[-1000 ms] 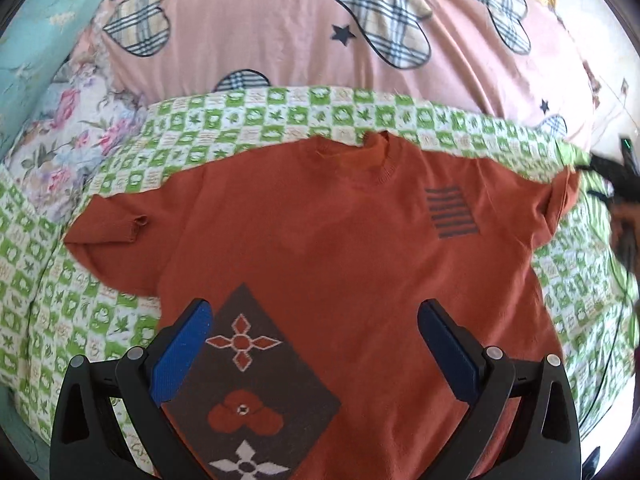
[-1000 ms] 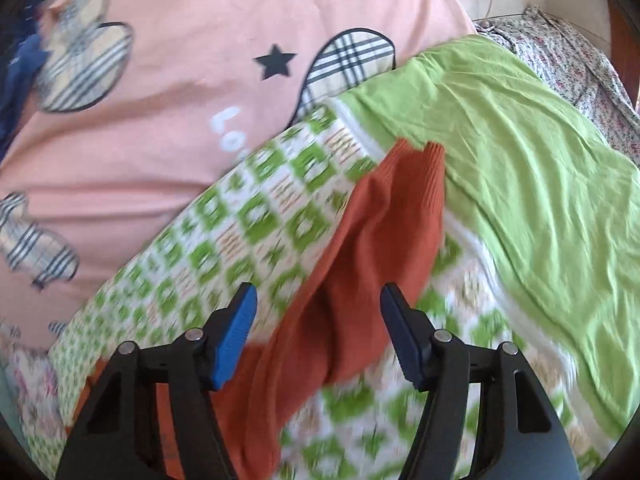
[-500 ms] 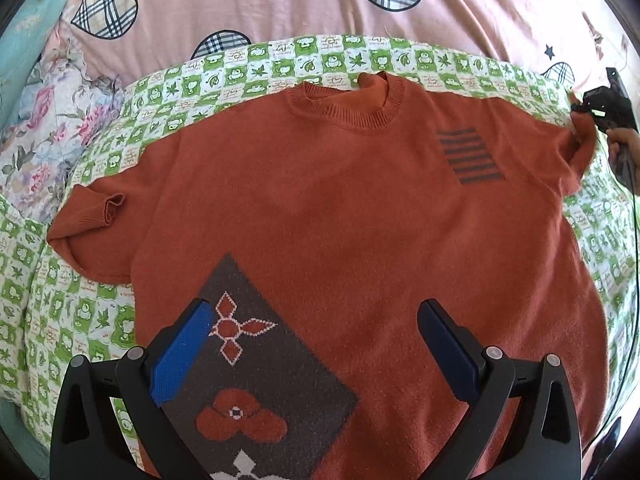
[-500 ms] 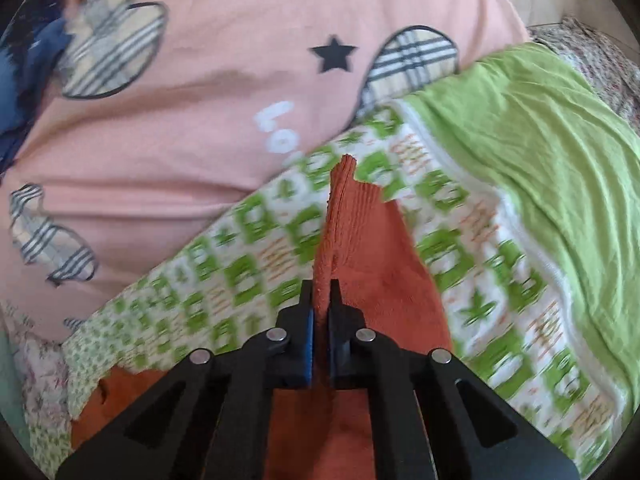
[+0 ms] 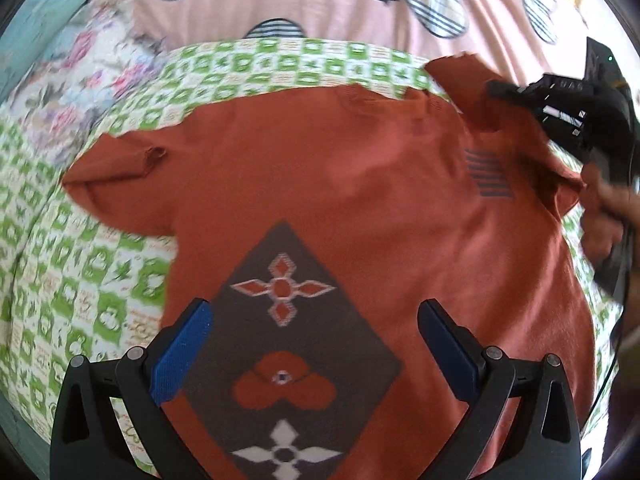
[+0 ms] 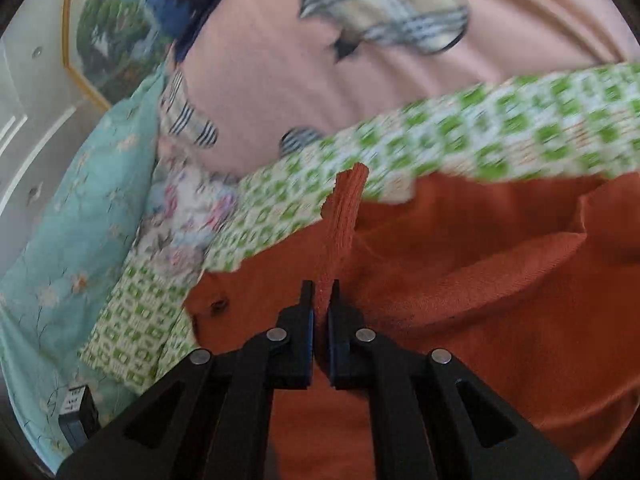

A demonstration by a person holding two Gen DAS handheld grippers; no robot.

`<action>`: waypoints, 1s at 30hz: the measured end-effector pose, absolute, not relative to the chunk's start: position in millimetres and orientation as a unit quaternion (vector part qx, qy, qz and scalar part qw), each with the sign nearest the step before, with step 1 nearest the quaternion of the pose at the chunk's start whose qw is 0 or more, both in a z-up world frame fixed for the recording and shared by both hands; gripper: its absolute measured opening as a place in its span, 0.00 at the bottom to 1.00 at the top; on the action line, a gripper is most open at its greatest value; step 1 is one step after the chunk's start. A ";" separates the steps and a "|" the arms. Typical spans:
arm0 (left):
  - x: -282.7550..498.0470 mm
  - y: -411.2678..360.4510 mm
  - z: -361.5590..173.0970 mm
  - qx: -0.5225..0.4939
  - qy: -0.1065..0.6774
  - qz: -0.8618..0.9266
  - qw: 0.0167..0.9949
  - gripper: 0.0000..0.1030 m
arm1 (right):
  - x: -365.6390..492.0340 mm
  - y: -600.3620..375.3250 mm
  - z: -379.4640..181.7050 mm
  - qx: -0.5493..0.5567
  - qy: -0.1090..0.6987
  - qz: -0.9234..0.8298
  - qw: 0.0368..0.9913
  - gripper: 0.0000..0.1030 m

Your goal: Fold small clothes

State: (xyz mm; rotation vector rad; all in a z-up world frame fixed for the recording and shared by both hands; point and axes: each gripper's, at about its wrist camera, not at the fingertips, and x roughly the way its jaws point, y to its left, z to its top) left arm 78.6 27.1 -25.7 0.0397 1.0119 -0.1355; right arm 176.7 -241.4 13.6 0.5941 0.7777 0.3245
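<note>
Sweater [image 5: 360,184]: soft, limp knit, spread on the quilt [image 5: 80,264]. Your right gripper [image 6: 320,312] pinches the sleeve cuff [image 6: 344,216]; left gripper [image 5: 312,344] spread, empty, above the hem. Grip edges; expect drape and sag

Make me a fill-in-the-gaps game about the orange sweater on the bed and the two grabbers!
1. The right gripper is pinching the sweater's ____.
2. The left gripper has its jaws ____ and holds nothing.
3. The sweater lies on a blanket checked in white and ____.
4. The big dark patch on the sweater's front is shaped like a ____.

Missing words: sleeve; open; green; diamond
</note>
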 end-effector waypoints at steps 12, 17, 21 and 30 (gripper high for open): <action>119.8 70.1 -35.4 -0.073 0.482 -0.125 0.864 0.99 | 174.8 -179.5 -42.2 0.299 0.439 0.197 0.824 0.30; 173.9 53.6 -49.6 -0.085 0.490 -0.165 0.852 0.99 | 133.4 -231.2 -26.6 0.313 0.411 0.134 0.846 0.30; 236.4 47.1 -68.5 -0.103 0.516 -0.186 0.830 0.99 | 88.6 -271.9 -15.7 0.327 0.386 0.080 0.859 0.35; 266.3 31.1 -65.2 -0.107 0.476 -0.215 0.846 0.04 | 47.3 -322.7 -5.3 0.349 0.354 0.015 0.868 0.36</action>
